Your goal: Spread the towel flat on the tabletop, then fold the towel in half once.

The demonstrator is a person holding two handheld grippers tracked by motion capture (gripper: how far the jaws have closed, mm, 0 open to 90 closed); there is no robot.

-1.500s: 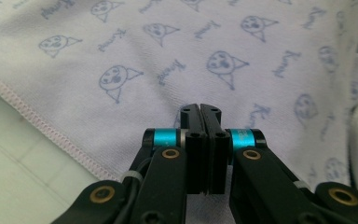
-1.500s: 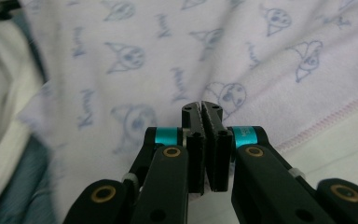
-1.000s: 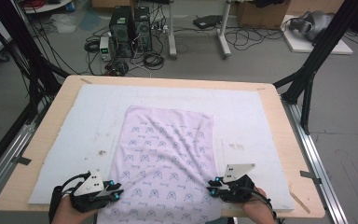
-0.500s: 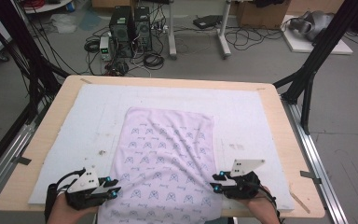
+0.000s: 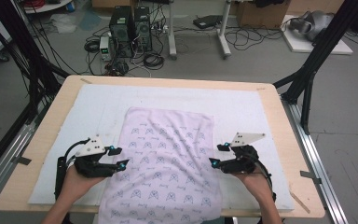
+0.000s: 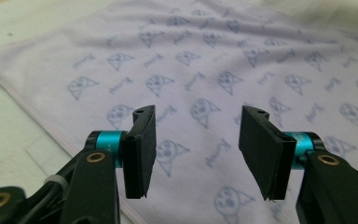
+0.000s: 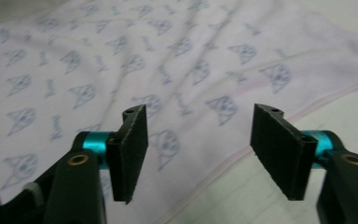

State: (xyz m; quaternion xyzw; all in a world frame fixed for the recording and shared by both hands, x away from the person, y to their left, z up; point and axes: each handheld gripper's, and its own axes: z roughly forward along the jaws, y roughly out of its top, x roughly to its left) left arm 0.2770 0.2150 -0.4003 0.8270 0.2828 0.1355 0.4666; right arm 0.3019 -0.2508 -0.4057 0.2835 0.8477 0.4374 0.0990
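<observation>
Lying flat between the two claws is a pale lilac towel printed with small blue emblems, its near end hanging over the table's front edge. The left gripper is hovering at the towel's left border, jaws spread wide and gripping nothing; in the left gripper view the cloth is stretching away ahead of and beneath the gripper, its hemmed edge running off to the gripper's left. The right gripper is mirroring this at the right border, jaws equally wide apart and empty, with the hem passing under the gripper in its own view. Both hands are coming in low from the near side, each gripper pointing inward. Beneath the towel a white mat is covering the wooden table; beyond, computer towers and tangled cables are sitting on the grey floor.
</observation>
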